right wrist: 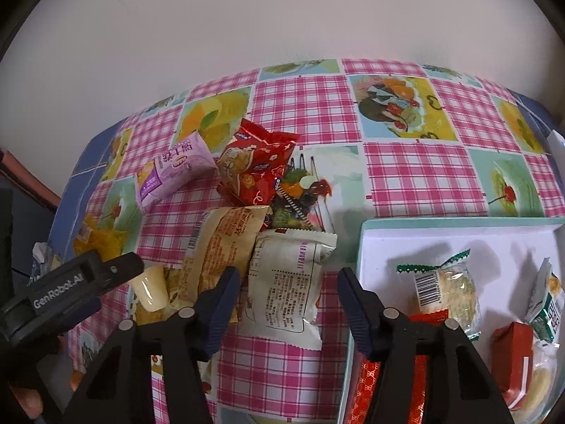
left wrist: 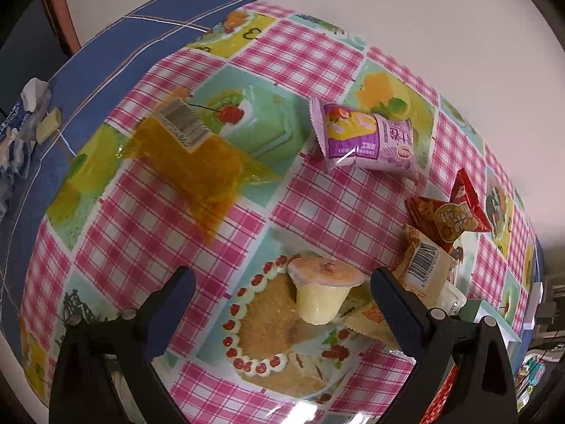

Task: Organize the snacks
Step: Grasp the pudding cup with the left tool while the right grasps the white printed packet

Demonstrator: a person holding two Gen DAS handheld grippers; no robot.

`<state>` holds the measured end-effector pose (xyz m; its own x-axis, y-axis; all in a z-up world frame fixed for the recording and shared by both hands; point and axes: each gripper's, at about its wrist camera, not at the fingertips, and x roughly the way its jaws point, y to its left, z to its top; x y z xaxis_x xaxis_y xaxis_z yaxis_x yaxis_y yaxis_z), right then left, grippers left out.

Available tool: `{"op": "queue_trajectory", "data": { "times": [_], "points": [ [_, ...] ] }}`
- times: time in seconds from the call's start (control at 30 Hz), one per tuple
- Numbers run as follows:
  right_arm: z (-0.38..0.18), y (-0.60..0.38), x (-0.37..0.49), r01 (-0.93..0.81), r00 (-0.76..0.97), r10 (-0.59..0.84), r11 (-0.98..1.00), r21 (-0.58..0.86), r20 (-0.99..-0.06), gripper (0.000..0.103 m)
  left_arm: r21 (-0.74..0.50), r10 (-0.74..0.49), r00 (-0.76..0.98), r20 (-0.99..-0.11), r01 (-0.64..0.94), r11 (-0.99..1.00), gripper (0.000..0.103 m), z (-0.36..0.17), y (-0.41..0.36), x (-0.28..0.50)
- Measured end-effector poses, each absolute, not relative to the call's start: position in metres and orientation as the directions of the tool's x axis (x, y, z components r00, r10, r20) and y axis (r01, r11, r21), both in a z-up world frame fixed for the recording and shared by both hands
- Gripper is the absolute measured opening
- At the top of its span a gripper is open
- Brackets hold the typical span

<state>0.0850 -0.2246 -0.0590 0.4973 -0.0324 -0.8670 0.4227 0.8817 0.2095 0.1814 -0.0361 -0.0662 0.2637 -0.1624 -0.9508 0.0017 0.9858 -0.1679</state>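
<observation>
Your left gripper (left wrist: 282, 296) hangs open around the pudding cup (left wrist: 323, 291), not touching. Your right gripper (right wrist: 287, 295) stands open over the white packet (right wrist: 286, 282).

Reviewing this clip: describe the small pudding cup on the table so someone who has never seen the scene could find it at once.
Start at the pink checked tablecloth and find the printed round cake ringed with cherries. On that cake's upper right edge, between the left gripper fingers, stands the pudding cup. Unlike the flat wrapped packets beside it, it is a small pale yellow tub with a round peach foil lid.
</observation>
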Motion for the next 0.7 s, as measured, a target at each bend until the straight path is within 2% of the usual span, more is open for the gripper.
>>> {"op": "queue_trajectory", "data": {
  "times": [0.33,0.7],
  "points": [
    [-0.073,-0.219,0.091,0.409,0.469,-0.026,0.892,0.191,-0.883,0.055,-0.153,-0.156,0.241,-0.958,0.03,0.988,0.099,-0.087,-0.059,0.181],
    [-0.084,-0.215,0.097,0.399,0.467,-0.031,0.899,0.179,-0.884,0.054,-0.115,-0.123,0.253,-0.96,0.047,0.992,0.088,-0.104,-0.085,0.186]
  ]
}}
